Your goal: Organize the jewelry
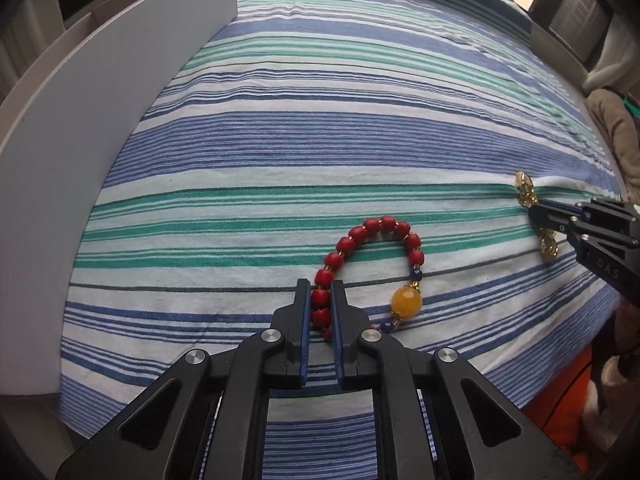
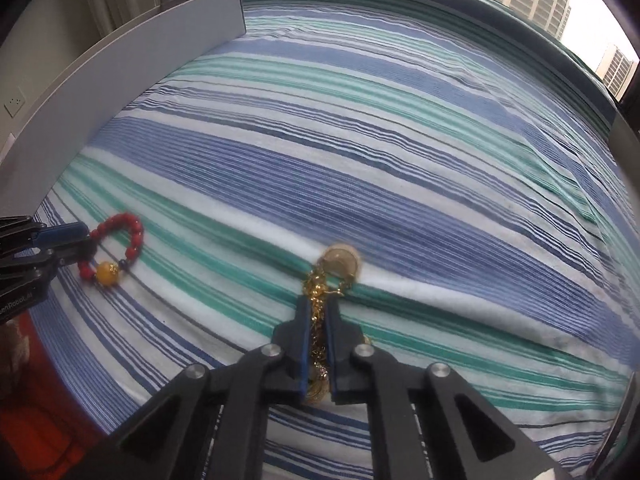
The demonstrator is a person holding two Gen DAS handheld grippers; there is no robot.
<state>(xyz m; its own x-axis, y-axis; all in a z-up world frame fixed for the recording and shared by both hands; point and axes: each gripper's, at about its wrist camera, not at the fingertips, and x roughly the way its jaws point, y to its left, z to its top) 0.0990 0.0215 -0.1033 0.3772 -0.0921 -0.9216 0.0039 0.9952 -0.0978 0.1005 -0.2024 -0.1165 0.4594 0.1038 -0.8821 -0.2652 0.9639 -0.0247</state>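
Observation:
A red bead bracelet [image 1: 376,232] with a large yellow bead [image 1: 406,302] lies on the striped bed cover. My left gripper [image 1: 321,286] is shut on its red beads at the left side. It also shows in the right wrist view [image 2: 120,236], held by the left gripper [image 2: 82,240]. A gold chain piece with round coin-like discs [image 2: 340,264] lies to the right. My right gripper [image 2: 319,304] is shut on the gold chain. In the left wrist view the right gripper [image 1: 534,212] pinches the gold piece [image 1: 525,190] at the right edge.
A grey-white board [image 1: 100,92] stands along the left side of the bed, also in the right wrist view [image 2: 120,80]. The striped cover [image 1: 320,120] stretches far ahead. An orange item [image 1: 560,392] lies below the bed's right edge. Windows are beyond.

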